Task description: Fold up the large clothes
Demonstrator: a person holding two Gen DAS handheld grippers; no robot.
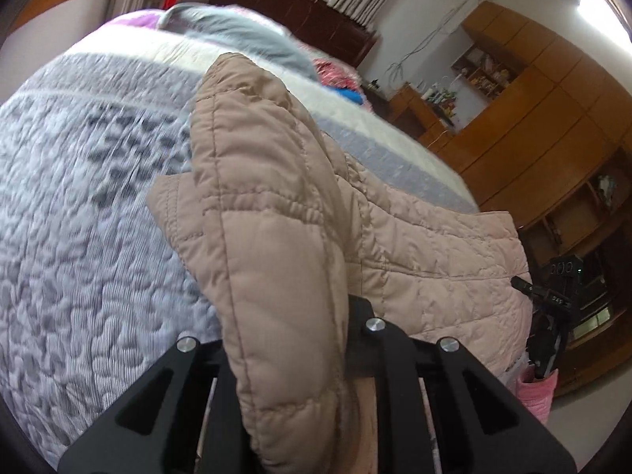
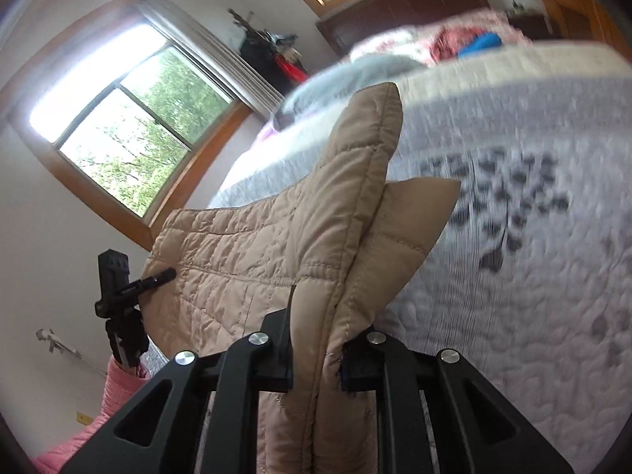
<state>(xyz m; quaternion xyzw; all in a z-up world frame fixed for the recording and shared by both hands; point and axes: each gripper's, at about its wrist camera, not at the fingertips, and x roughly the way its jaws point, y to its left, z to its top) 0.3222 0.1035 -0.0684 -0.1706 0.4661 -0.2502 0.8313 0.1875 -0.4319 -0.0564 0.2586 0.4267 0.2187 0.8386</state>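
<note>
A big bed (image 1: 79, 205) fills the room, covered by a grey and white quilt (image 2: 533, 276) with dark leaf shapes. Behind it stands a dark wooden headboard (image 1: 300, 12). A window (image 2: 130, 134) with a wooden frame lets in bright daylight and shows green trees. Wooden cabinets (image 1: 545, 118) line one white wall (image 2: 35, 260).

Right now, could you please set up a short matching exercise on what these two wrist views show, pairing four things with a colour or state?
Things:
1. quilted jacket
2. bedspread
3. left gripper
4. sleeve

Colour or state:
A. pink
B. shut on padded fabric
C. beige, held up over the bed
D. grey and white, with a dark leaf print

Pairs: 1-C, 2-D, 3-B, 4-A. The right gripper also clamps the jacket.
</note>
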